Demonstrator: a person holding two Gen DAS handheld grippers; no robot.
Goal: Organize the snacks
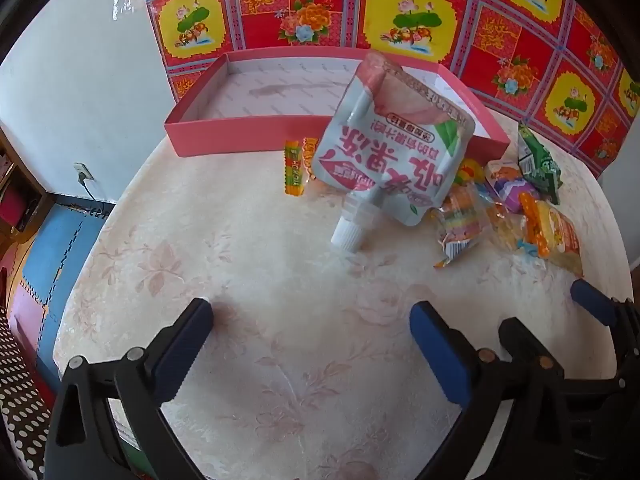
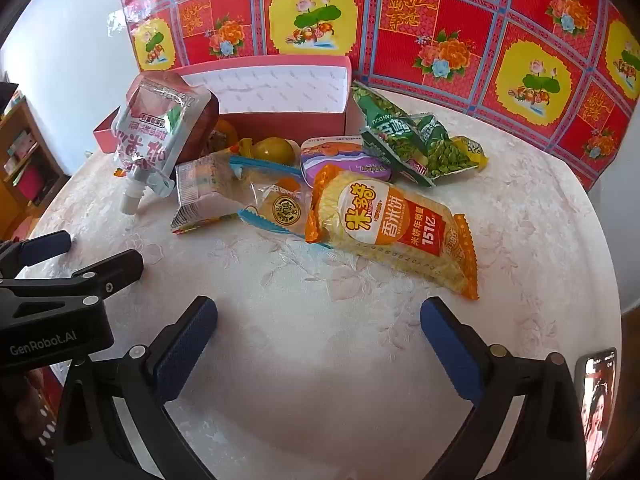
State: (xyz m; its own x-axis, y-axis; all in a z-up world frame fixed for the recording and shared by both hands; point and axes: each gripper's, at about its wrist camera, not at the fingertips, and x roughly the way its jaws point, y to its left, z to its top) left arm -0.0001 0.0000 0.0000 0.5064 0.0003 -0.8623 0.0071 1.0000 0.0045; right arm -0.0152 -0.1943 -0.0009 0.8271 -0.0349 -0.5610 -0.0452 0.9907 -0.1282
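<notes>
A pink cardboard box (image 1: pixel 240 136) (image 2: pixel 296 122) stands open at the back of the table. A white jelly pouch (image 1: pixel 394 152) (image 2: pixel 154 140) with a spout leans in front of it. Beside the pouch lie a small candy roll (image 1: pixel 295 174), an orange rice-cracker pack (image 2: pixel 394 232) (image 1: pixel 554 232), green pea packs (image 2: pixel 420 144) (image 1: pixel 538 162), a purple tin (image 2: pixel 344 160) and several clear-wrapped cakes (image 2: pixel 248 192). My left gripper (image 1: pixel 312 348) is open over bare table, short of the pouch. My right gripper (image 2: pixel 320 344) is open too, just short of the rice crackers.
The round table has a pale floral cloth (image 1: pixel 280 280). A red and yellow patterned sheet (image 1: pixel 400 12) covers the wall behind. A phone (image 2: pixel 598 404) lies at the table's right edge. The left gripper (image 2: pixel 52 276) shows at the left of the right wrist view. Foam floor mats (image 1: pixel 52 256) lie below left.
</notes>
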